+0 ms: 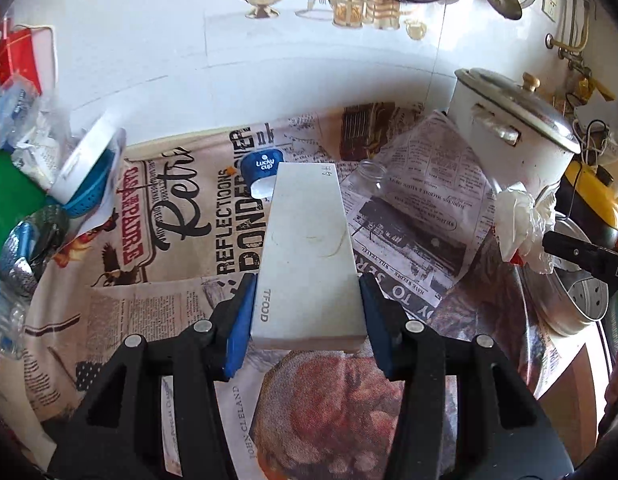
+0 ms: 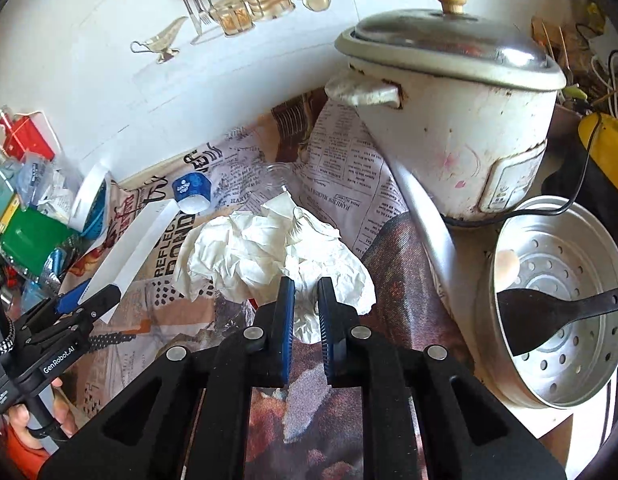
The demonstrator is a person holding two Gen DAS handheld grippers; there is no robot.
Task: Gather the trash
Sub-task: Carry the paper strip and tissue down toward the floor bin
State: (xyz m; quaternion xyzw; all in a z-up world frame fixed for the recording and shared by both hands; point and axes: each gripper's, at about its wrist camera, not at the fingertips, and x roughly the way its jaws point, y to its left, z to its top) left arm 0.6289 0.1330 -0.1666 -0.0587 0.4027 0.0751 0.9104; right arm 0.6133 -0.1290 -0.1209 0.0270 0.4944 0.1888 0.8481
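Box (image 1: 307,256) edges between left tool (image 1: 307,312) pads

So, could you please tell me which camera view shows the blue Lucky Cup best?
The right wrist view: the blue cup lies on its side, fully visible. In the left wrist view, the cup is partly hidden behind the white box held by the left gripper.
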